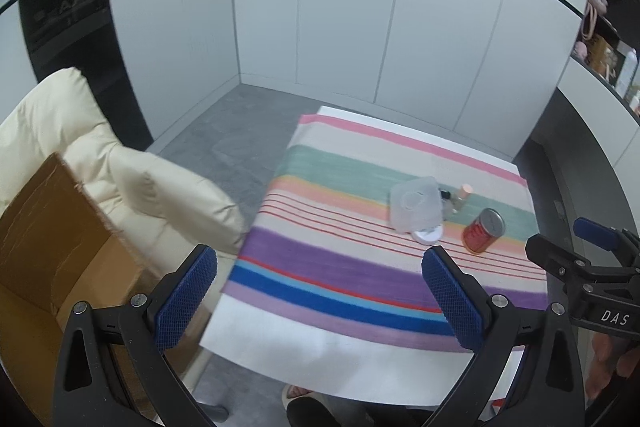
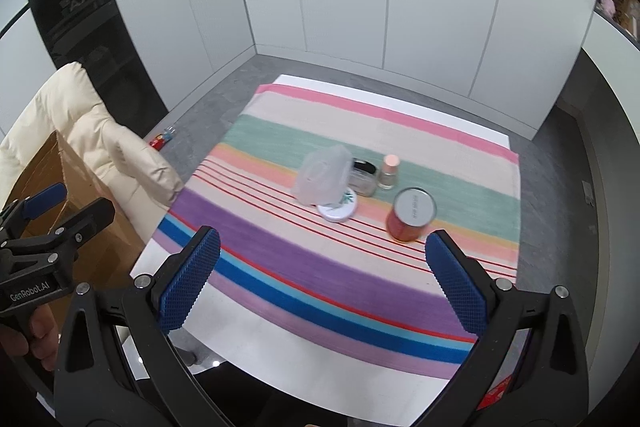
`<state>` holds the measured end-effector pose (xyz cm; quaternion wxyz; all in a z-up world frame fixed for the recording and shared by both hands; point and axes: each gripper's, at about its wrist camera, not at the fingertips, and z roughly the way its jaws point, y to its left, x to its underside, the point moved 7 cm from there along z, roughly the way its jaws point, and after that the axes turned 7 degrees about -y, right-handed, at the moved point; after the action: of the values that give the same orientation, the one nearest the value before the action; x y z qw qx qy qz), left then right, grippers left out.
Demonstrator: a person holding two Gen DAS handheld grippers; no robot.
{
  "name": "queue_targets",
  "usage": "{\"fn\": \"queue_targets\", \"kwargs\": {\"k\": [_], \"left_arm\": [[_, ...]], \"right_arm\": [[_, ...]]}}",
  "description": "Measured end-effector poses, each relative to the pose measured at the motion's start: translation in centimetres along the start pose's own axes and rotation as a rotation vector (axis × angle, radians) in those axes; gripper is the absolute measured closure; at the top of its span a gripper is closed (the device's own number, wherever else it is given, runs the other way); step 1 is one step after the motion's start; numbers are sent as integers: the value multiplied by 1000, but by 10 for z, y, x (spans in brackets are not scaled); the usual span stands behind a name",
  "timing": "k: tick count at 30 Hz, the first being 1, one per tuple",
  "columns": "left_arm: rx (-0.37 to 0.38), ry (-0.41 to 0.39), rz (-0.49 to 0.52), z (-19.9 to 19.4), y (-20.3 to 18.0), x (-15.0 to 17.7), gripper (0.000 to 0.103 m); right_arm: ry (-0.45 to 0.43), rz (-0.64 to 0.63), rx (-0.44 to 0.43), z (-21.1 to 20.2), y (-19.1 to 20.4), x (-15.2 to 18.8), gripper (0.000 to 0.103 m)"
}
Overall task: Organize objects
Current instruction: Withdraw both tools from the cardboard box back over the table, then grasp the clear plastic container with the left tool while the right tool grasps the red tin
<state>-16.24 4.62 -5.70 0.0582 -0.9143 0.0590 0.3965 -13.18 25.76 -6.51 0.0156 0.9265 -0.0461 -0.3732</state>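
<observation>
A small cluster stands on the striped cloth [image 2: 304, 267] of a white table. It holds a red can with a silver lid [image 2: 410, 213] [image 1: 482, 230], a translucent plastic container [image 2: 322, 175] [image 1: 416, 205] leaning on a round white tin [image 2: 337, 209] [image 1: 428, 234], a small glass jar [image 2: 365, 179] and a little bottle with a pink cap [image 2: 389, 171] [image 1: 463, 194]. My right gripper [image 2: 322, 281] hovers open above the table's near edge, short of the cluster. My left gripper [image 1: 320, 301] is open over the near left corner. Neither holds anything.
A cream padded chair [image 1: 120, 163] and an open cardboard box [image 1: 48, 235] stand left of the table. Small items lie on the grey floor [image 2: 162, 139] beyond the chair. White wall panels close the back. Shelves with objects [image 1: 608, 55] are at the right.
</observation>
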Motion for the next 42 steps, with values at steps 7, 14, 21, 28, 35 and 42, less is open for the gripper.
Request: {"fn": "queue_targets", "kwargs": {"k": [7, 14, 21, 28, 35, 42], "left_arm": [[30, 4, 33, 6, -30, -2, 0], [64, 13, 68, 11, -61, -3, 0], [100, 29, 107, 18, -93, 2, 0], [141, 88, 107, 32, -117, 13, 0], [107, 135, 138, 62, -123, 25, 0], [77, 194, 103, 114, -117, 22, 0]], "right_arm": [[4, 32, 30, -5, -30, 6, 0], [12, 65, 71, -12, -63, 13, 0], [31, 95, 107, -12, -92, 22, 0], [52, 122, 142, -8, -120, 32, 0], [76, 106, 164, 4, -133, 42, 0], [107, 76, 151, 38, -129, 39, 0]]}}
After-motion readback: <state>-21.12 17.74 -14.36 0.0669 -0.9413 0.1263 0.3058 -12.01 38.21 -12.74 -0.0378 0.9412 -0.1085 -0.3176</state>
